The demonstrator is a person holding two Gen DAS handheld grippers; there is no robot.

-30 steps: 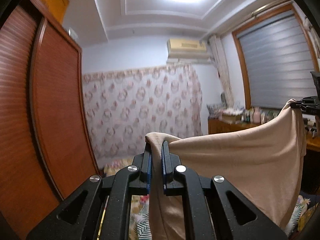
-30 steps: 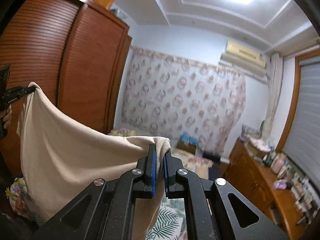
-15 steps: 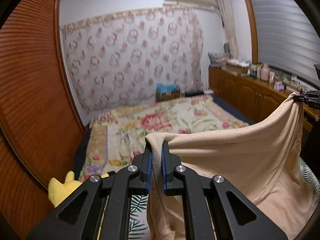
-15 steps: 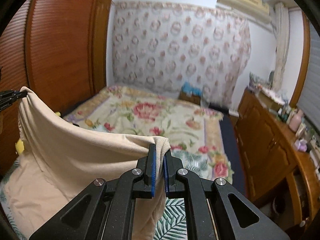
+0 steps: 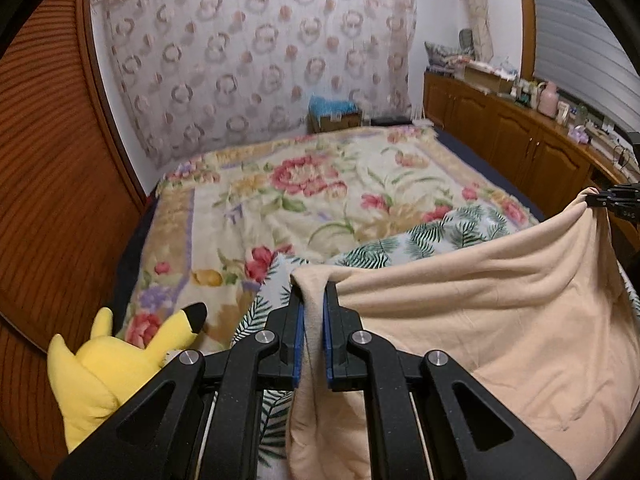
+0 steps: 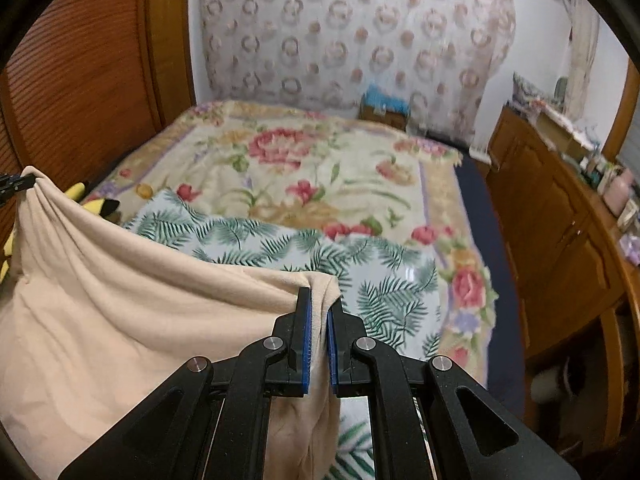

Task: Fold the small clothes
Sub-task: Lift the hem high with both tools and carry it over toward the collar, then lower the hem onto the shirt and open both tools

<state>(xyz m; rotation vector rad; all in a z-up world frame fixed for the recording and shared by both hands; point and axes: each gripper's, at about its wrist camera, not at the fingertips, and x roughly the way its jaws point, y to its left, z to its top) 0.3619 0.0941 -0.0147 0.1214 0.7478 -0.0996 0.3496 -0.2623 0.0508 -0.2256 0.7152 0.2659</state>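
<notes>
A peach garment (image 5: 500, 320) hangs spread between my two grippers above the bed. My left gripper (image 5: 314, 292) is shut on one top corner of it. My right gripper (image 6: 319, 300) is shut on the other top corner; the garment (image 6: 120, 300) sags to the left in that view. The right gripper's tip shows at the far right of the left wrist view (image 5: 612, 200), and the left gripper's tip at the far left of the right wrist view (image 6: 12, 184). The garment's lower edge is out of sight.
A bed with a floral blanket (image 5: 320, 184) and a leaf-print sheet (image 6: 320, 252) lies below. A yellow plush toy (image 5: 104, 368) sits at the bed's left edge by the wooden wardrobe (image 5: 48, 160). Wooden cabinets (image 6: 560, 220) line the right side.
Both grippers have tilted downward with the garment: the views swung from ceiling and wall to the bed. The garment sits lower, closer to the bed. Both grips are unchanged.
</notes>
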